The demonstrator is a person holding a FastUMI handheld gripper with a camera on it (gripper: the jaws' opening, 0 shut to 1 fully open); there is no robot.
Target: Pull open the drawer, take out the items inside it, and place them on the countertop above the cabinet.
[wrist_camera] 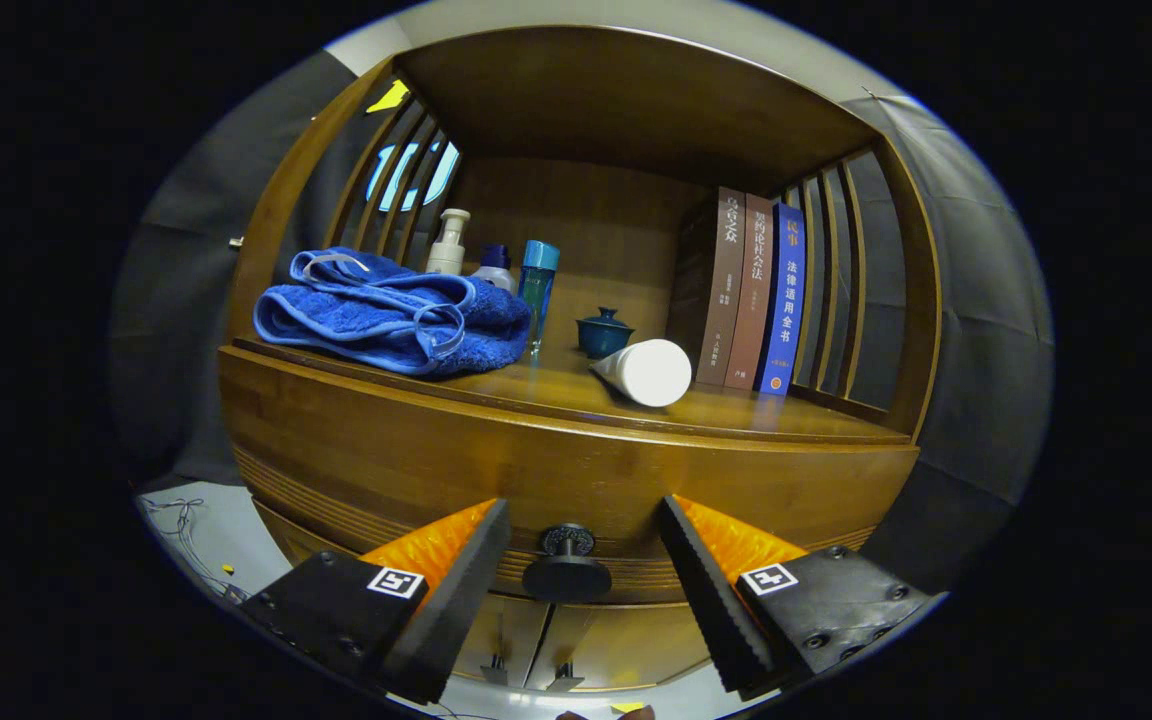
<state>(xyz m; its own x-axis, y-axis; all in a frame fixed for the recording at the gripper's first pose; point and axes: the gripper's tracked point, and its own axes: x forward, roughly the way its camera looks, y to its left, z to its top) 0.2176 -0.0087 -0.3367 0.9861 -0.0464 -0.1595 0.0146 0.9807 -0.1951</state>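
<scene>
A wooden cabinet faces me, its drawer front (556, 480) closed below the countertop (786, 415). A dark round knob (566, 567) sticks out of the drawer front. My gripper (584, 530) is open, one finger on each side of the knob, with a gap on both sides. The drawer's contents are hidden behind the closed front.
On the countertop lie a folded blue towel (391, 315), a pump bottle (448, 243), a blue-capped bottle (538, 285), a small teal lidded cup (604, 333), a white tube (646, 372) on its side and three upright books (751, 295). Cabinet doors (576, 640) sit below the drawer.
</scene>
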